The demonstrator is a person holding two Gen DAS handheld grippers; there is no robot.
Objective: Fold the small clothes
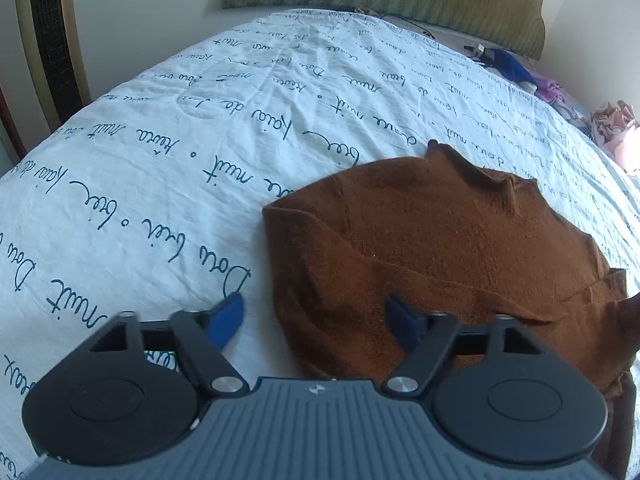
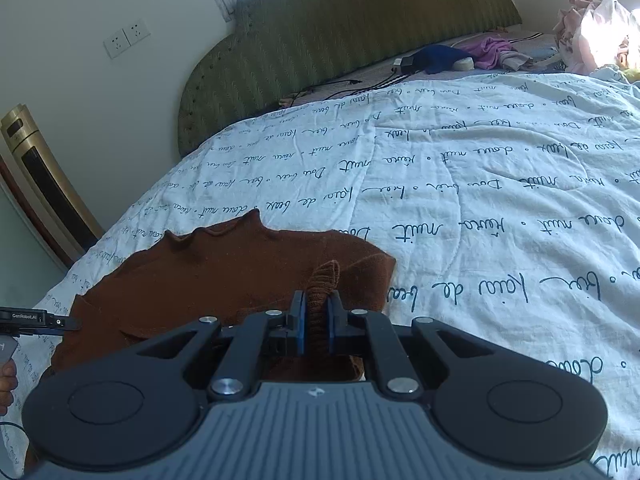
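A small brown knit garment (image 1: 432, 248) lies on the white quilt with blue script (image 1: 200, 152), its ruffled edge pointing away. My left gripper (image 1: 316, 322) is open and empty, low over the garment's near left edge; one blue pad is over the quilt, the other over the cloth. In the right wrist view the same garment (image 2: 216, 276) lies ahead. My right gripper (image 2: 316, 322) is shut on a ribbed brown cuff (image 2: 322, 292) of the garment, which sticks up between the blue pads. The left gripper's tip (image 2: 40, 322) shows at the far left.
A green padded headboard (image 2: 340, 32) stands at the far end of the bed. A blue cloth (image 2: 436, 58), purple clothes (image 2: 490, 50) and a charger with cables (image 2: 404, 65) lie by it. A pink pile (image 2: 596, 32) sits far right. A gold tower fan (image 2: 44, 184) stands left.
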